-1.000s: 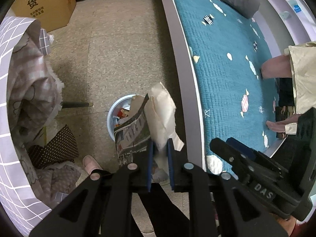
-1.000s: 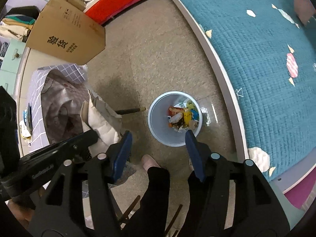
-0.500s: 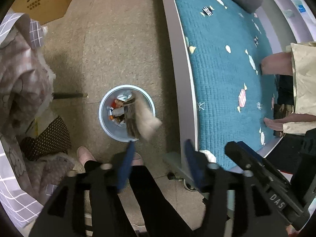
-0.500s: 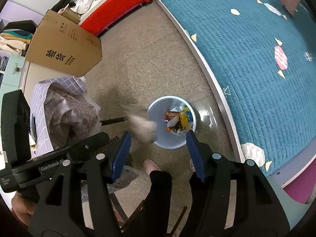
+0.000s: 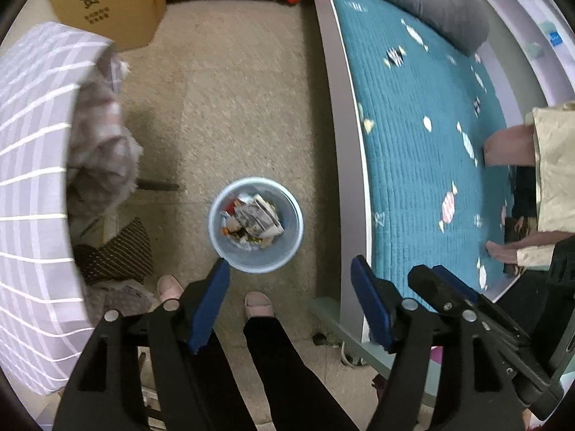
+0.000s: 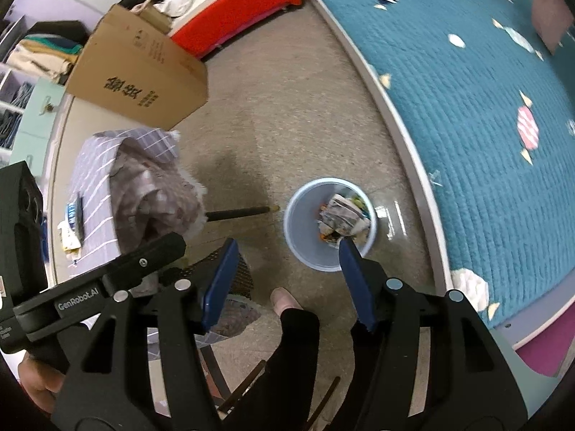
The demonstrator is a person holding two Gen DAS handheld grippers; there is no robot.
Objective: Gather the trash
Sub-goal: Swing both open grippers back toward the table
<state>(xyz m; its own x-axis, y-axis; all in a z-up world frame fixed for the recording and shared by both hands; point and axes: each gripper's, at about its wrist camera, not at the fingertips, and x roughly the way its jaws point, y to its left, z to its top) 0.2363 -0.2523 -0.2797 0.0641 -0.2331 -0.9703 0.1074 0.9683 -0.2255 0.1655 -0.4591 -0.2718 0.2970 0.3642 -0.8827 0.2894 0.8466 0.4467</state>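
Left wrist: crumpled newsprint (image 5: 258,216) down in round plastic bin (image 5: 291,231); left gripper (image 5: 289,296) just sprung apart, empty; right gripper (image 6: 287,280) likewise spread.

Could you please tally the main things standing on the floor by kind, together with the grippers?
Bins: 1, the trash bin, holding crumpled paper
Cardboard boxes: 1
Grippers: 2, left gripper and right gripper, both empty
Total: 4
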